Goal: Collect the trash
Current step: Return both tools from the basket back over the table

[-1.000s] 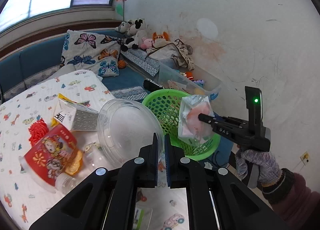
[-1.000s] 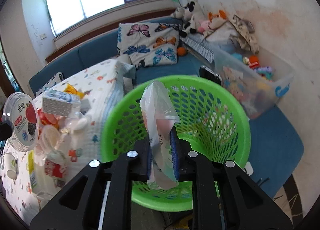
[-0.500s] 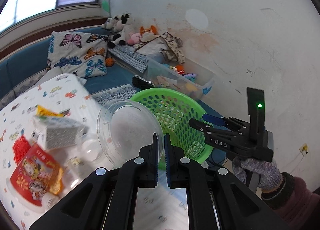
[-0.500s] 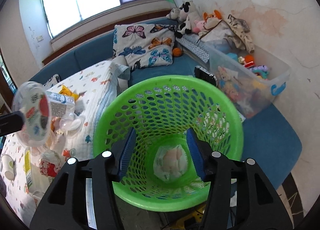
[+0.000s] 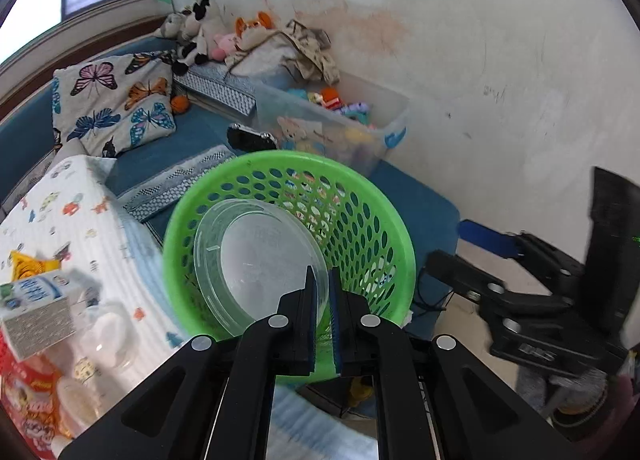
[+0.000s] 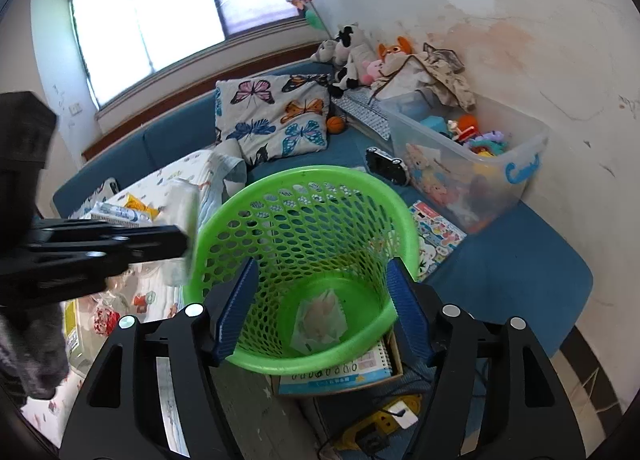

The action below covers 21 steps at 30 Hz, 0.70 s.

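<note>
The green basket [image 6: 304, 272] stands beside the bed [image 5: 60, 216], a crumpled wrapper [image 6: 320, 320] already at its bottom. Over its rim hangs a clear plastic lid [image 5: 256, 260], light, stiff and probably slippery, best pinched at its edge. The left tongs [image 5: 323, 292] are clenched on that edge. The right tongs [image 6: 320, 308], just opening, hold nothing.

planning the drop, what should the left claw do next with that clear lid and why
Probably open the left claw. It is shut on the lid's rim, and the lid hangs over the basket mouth, so letting go should drop it in beside the wrapper at the bottom.
</note>
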Each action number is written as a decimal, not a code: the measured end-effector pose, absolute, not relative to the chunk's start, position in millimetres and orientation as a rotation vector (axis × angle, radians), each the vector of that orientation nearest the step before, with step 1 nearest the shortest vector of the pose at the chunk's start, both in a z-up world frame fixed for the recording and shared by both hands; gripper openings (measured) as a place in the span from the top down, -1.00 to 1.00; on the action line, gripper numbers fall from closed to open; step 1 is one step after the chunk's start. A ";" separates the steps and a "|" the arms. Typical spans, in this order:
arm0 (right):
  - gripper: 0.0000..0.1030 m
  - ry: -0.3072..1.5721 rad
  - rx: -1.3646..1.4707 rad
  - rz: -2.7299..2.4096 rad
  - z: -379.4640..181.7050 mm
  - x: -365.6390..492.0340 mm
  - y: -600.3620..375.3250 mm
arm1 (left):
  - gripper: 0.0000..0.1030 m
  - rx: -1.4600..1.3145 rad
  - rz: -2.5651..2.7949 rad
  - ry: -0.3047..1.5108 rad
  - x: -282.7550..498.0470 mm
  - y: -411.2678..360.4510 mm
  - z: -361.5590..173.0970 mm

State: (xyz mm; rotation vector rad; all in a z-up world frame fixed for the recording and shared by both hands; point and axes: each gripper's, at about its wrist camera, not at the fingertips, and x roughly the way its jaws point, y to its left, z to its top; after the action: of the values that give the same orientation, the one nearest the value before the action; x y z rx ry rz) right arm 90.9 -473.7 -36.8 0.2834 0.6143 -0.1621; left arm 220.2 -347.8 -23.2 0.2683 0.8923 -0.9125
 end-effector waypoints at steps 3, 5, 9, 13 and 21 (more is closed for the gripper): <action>-0.30 0.612 0.293 -0.170 -38.8 84.2 -478.6 | 0.88 0.295 -0.904 0.925 225.2 -365.7 -33.1; -0.30 0.613 0.307 -0.169 -42.0 80.3 -481.5 | 0.81 0.304 -0.900 0.947 229.2 -373.8 -39.2; -0.30 0.622 0.325 -0.169 -48.5 74.7 -483.4 | 0.49 0.317 -0.884 0.966 233.8 -384.9 -48.9; -0.30 0.630 0.318 -0.173 -52.5 72.0 -482.8 | 0.08 0.323 -0.871 0.980 234.3 -385.4 -54.8; -0.30 0.616 0.325 -0.147 -48.6 67.8 -475.8 | 0.05 0.266 -0.836 0.940 228.6 -351.1 -37.3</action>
State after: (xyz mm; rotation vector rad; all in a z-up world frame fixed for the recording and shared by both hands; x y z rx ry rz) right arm 67.8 -475.8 -48.6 0.3248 0.6160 -0.1467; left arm 228.6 -351.1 -37.3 0.2664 0.9399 -0.8360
